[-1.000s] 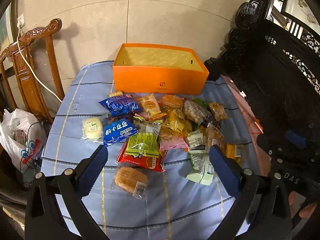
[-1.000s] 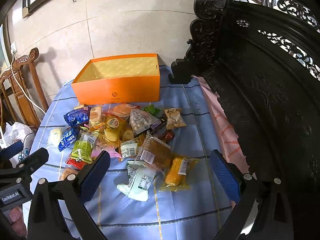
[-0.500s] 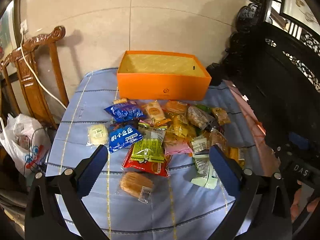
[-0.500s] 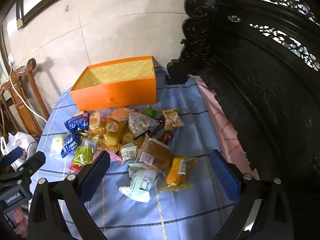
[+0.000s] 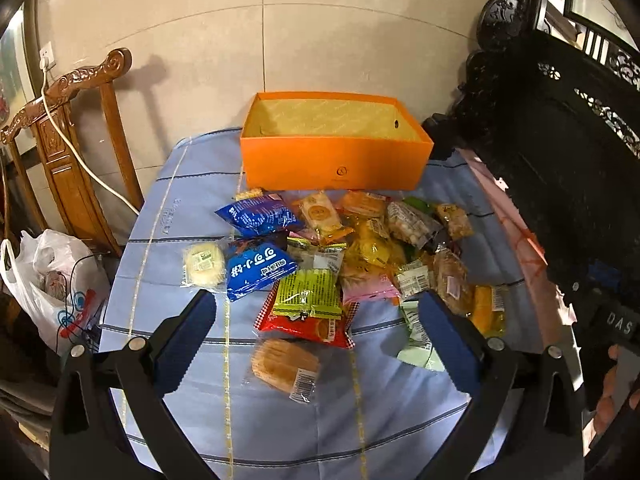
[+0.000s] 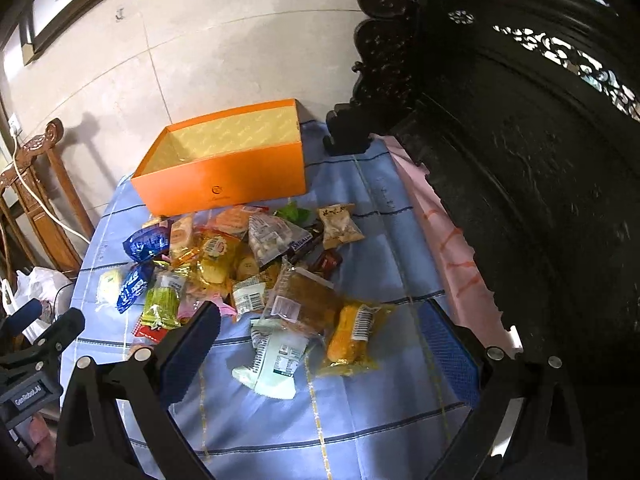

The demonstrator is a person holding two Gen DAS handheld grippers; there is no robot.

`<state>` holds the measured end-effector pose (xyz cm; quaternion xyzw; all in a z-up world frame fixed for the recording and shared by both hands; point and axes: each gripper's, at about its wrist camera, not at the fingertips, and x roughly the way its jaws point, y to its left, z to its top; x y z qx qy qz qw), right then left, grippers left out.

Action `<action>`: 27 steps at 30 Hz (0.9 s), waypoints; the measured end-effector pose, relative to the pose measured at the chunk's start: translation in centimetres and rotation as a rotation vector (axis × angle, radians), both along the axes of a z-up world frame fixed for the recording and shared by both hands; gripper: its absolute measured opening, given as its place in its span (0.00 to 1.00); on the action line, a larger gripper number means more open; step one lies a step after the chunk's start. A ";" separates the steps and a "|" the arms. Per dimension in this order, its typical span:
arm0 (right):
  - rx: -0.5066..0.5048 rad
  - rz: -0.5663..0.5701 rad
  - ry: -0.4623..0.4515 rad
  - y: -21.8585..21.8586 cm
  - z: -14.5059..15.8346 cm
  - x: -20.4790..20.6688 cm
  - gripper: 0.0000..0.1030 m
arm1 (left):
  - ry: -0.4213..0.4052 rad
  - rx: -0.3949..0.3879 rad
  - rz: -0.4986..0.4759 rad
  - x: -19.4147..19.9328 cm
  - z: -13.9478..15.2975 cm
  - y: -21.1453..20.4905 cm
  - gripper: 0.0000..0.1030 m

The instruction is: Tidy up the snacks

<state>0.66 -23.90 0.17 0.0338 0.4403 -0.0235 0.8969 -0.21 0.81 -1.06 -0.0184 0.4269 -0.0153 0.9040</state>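
An empty orange box [image 5: 336, 160] stands open at the far side of a blue checked tablecloth [image 5: 280, 420]; it also shows in the right wrist view [image 6: 224, 184]. Several wrapped snacks lie in a pile [image 5: 340, 252] in front of it: blue packs [image 5: 260, 268], a green pack on a red one [image 5: 308, 296], a bread roll [image 5: 284, 364], a yellow cake pack [image 6: 352, 336], a pale green pack [image 6: 276, 360]. My left gripper [image 5: 316, 344] is open above the near snacks. My right gripper [image 6: 320, 344] is open above the pale green and yellow packs. Neither holds anything.
A carved wooden chair [image 5: 68, 136] with a white cable stands at the left, with a white plastic bag [image 5: 44, 288] below it. A dark carved furniture piece [image 6: 520, 160] runs along the right edge of the table. A tiled wall is behind the box.
Both grippers have tilted up and drawn back slightly, so the box and snacks sit lower in view. Nothing on the table has moved. Both grippers stay open.
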 end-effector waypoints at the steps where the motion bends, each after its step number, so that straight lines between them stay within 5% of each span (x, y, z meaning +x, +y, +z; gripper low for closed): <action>1: 0.003 -0.006 0.002 -0.2 -0.1 0.1 0.97 | 0.004 -0.006 -0.005 0.1 -0.1 0.0 0.96; 27: -0.022 0.031 0.006 1.0 -0.9 0.8 0.97 | 0.013 -0.002 -0.005 0.7 -0.9 0.1 0.96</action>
